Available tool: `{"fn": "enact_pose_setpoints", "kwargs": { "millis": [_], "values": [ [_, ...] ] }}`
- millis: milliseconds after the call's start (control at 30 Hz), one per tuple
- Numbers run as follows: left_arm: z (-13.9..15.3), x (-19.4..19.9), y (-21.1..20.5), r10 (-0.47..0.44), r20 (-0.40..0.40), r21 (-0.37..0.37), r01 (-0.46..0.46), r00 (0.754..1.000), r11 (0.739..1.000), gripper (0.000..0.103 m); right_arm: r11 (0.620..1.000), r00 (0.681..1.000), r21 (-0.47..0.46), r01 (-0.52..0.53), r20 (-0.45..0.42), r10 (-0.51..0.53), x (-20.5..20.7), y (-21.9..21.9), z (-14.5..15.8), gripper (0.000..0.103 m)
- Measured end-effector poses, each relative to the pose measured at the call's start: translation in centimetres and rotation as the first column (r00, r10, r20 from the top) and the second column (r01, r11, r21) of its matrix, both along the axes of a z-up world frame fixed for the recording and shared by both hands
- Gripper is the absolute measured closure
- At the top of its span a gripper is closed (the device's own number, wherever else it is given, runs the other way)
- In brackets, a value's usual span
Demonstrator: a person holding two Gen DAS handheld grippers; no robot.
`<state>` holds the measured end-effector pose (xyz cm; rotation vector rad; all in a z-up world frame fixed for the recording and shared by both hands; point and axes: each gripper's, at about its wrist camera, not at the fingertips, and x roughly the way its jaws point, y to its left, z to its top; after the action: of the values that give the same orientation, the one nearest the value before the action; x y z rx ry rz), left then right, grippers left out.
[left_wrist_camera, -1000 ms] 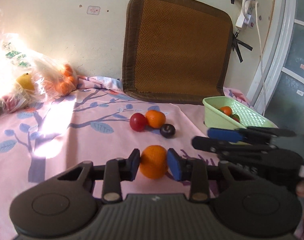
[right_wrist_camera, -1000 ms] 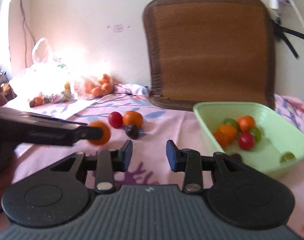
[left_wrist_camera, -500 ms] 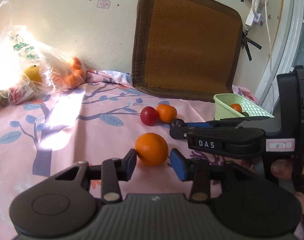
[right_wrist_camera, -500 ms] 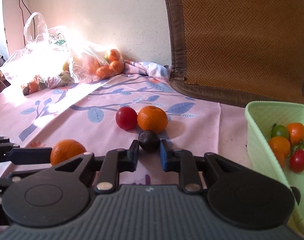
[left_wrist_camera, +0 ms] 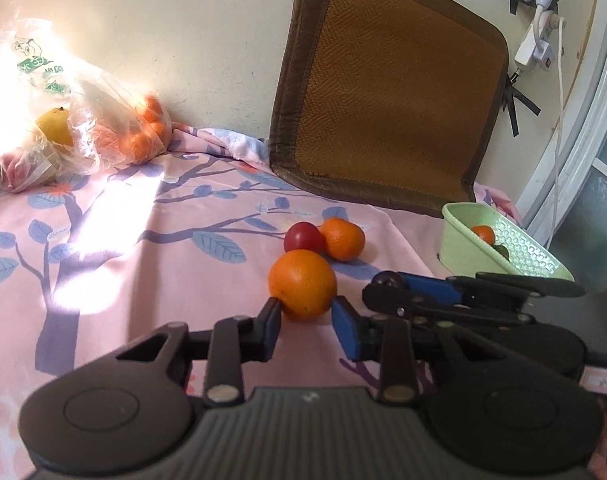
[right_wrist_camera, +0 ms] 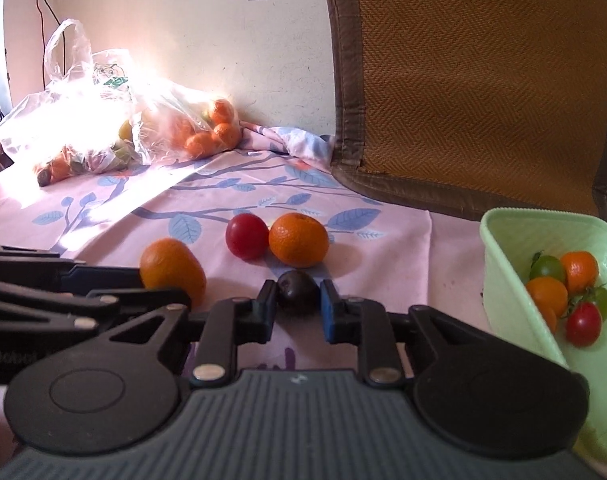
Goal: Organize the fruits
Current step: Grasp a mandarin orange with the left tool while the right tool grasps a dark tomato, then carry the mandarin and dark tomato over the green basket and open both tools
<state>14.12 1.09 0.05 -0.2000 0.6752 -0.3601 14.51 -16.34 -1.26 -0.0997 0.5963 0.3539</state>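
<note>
Left wrist view: the left gripper (left_wrist_camera: 305,322) has its blue-padded fingers apart, flanking a round, dimpled orange (left_wrist_camera: 302,284) on the pink leaf-print cloth (left_wrist_camera: 151,264); contact is unclear. Right gripper (right_wrist_camera: 294,308) fingers close around a small, dark, matte plum (right_wrist_camera: 296,290), seemingly touching it. Beyond lie a glossy tomato (right_wrist_camera: 246,236) and a mandarin (right_wrist_camera: 298,240). A ribbed green plastic basket (right_wrist_camera: 503,264) holds more fruit.
</note>
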Motion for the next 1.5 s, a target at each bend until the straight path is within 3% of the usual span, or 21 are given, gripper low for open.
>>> {"fn": "enact_pose_setpoints", "kwargs": {
  "millis": [100,200,267,333,533,600,633,667,833,1100,1200,1300,1500],
  "values": [
    [-0.1,-0.5,-0.4,-0.021,-0.017,0.011,0.021,1.000,1.000,0.091,1.000,0.999,-0.007,0.007,0.035,-0.007,-1.6,-0.2,0.1,0.078],
    [0.1,-1.2,-0.5,-0.024,-0.020,0.021,0.024,1.000,0.999,0.088,1.000,0.998,0.001,0.019,0.054,-0.019,-2.6,-0.7,0.2,0.078],
    [0.8,-1.5,-0.1,-0.006,0.004,0.012,0.006,1.000,1.000,0.073,1.000,0.998,0.014,0.025,0.056,-0.026,-2.7,-1.0,0.3,0.078],
    [1.8,-1.4,0.3,0.037,0.039,0.011,-0.038,0.999,0.999,0.042,0.999,0.999,0.031,0.029,0.045,-0.031,-2.6,-1.3,0.3,0.078],
    [2.4,1.2,-1.9,0.023,0.045,0.085,-0.027,0.999,0.996,0.038,0.994,0.998,0.092,0.060,-0.002,-0.060,-2.1,-2.2,0.1,0.078],
    [1.5,2.1,-2.8,0.029,0.030,0.138,-0.033,0.999,0.990,0.043,0.992,0.998,0.107,0.067,-0.009,-0.066,-2.1,-2.4,0.0,0.077],
    [1.1,2.4,-3.0,0.029,0.016,0.143,-0.031,0.999,0.989,0.058,0.991,0.998,0.112,0.070,-0.010,-0.069,-2.1,-2.4,0.0,0.077],
    [0.6,2.5,-2.9,0.022,-0.002,0.133,-0.022,1.000,0.991,0.062,0.991,0.997,0.115,0.072,-0.009,-0.071,-2.1,-2.5,0.0,0.077],
    [0.8,-0.2,-2.3,-0.015,0.000,0.085,0.015,1.000,0.996,0.063,0.989,0.997,0.132,0.073,0.010,-0.075,-3.2,-3.0,0.2,0.077],
    [3.1,-4.5,-6.3,-0.198,0.057,0.030,0.196,0.979,0.980,0.063,0.981,0.988,0.172,0.094,0.109,-0.113,-9.4,-5.8,1.0,0.078],
    [4.9,-4.5,-9.0,-0.259,0.112,0.041,0.256,0.959,0.966,0.063,0.971,0.966,0.196,0.137,0.189,-0.175,-11.6,-8.0,1.9,0.078],
    [6.2,-3.3,-12.4,-0.300,0.136,0.066,0.293,0.944,0.954,0.063,0.953,0.920,0.192,0.234,0.273,-0.281,-12.1,-10.3,2.9,0.077],
    [5.9,0.2,-18.0,-0.334,0.120,0.107,0.323,0.935,0.940,0.062,0.897,0.859,0.206,0.391,0.267,-0.436,-9.5,-14.7,2.3,0.077]
  ]
}}
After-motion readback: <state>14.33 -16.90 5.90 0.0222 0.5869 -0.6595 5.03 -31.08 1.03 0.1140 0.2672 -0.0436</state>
